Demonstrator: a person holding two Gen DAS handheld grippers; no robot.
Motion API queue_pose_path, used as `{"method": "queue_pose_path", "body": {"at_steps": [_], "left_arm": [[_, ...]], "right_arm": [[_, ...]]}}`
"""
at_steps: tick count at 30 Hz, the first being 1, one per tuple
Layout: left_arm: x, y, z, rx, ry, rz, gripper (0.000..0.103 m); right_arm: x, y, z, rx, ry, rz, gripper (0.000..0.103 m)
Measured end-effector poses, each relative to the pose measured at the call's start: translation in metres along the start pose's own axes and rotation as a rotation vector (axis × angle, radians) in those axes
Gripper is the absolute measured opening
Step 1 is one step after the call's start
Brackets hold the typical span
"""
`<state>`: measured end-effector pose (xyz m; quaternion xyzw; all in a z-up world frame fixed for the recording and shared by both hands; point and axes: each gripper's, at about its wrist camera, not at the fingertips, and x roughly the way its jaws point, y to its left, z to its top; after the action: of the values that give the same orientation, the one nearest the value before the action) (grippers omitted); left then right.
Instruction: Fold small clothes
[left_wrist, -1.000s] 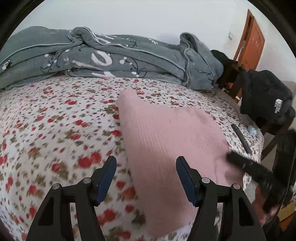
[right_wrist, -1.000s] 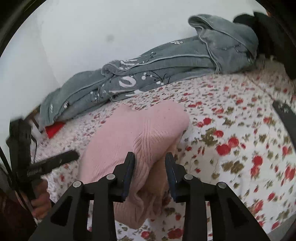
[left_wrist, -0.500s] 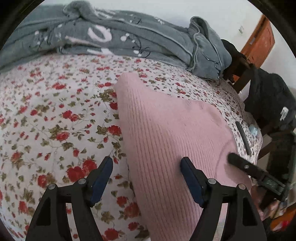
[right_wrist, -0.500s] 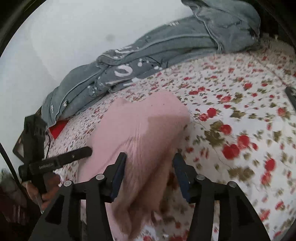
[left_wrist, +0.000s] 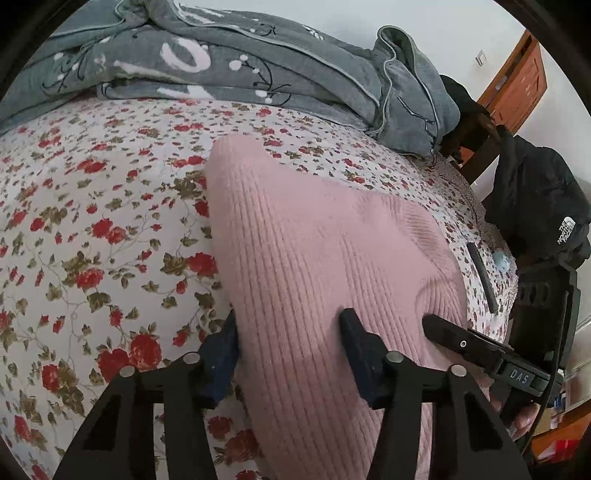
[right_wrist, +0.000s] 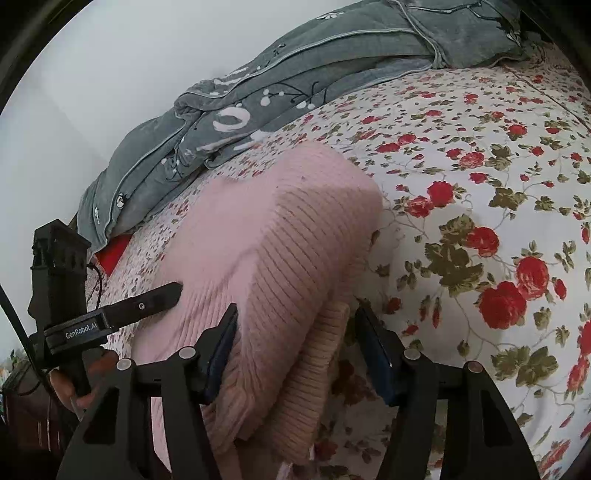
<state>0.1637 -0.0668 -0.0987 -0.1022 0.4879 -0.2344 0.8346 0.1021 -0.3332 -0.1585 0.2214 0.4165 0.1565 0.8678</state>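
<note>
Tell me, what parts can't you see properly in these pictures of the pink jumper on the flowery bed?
- Near end of the pink knitted jumper: cut off by the bottom edge in both wrist views.
- Left gripper, jaws closing around the jumper: pad contact unclear; the knit bulges over them.
- Right gripper, jaws opening: the folded knit covers its left pad.
- Small blue thing near the bed's edge: too small to name.
- Hand on the left gripper's handle: mostly hidden by the handle.

— Where did the sweater (left_wrist: 317, 258) lie?
— On the bedsheet (left_wrist: 92, 229), near its front edge, with the blanket (left_wrist: 221, 70) heaped behind it along the wall.
— And the grippers?
— The left gripper (left_wrist: 290, 332) straddled its left edge, the right gripper (right_wrist: 295, 328) its right. A jacket (left_wrist: 535, 199) hung beyond the bed's right side.
</note>
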Motion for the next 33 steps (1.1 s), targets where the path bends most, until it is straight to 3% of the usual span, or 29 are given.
{"method": "queue_pose_path", "body": {"at_steps": [4, 10, 15, 20, 23, 33], "left_arm": [[-0.006, 0.003, 0.003, -0.015, -0.01, -0.016, 0.039], [-0.016, 0.0, 0.006, -0.011, -0.03, -0.009, 0.037], [-0.018, 0.0, 0.003, 0.002, -0.03, 0.027, 0.039], [-0.028, -0.012, -0.015, 0.074, -0.09, 0.149, 0.047], [-0.044, -0.026, -0.023, 0.138, -0.136, 0.228, 0.051], [-0.087, -0.022, -0.028, 0.111, -0.215, 0.307, 0.061]], "right_arm": [[0.0, -0.006, 0.004, 0.061, 0.02, 0.07, 0.044], [-0.011, 0.017, 0.005, 0.003, -0.023, 0.006, 0.036], [-0.012, 0.027, 0.009, -0.006, -0.019, -0.014, 0.035], [-0.01, 0.037, 0.006, -0.05, 0.004, -0.077, 0.039], [-0.016, 0.049, 0.006, -0.126, 0.001, -0.16, 0.045], [-0.05, 0.078, 0.003, -0.265, -0.06, -0.266, 0.047]]}}
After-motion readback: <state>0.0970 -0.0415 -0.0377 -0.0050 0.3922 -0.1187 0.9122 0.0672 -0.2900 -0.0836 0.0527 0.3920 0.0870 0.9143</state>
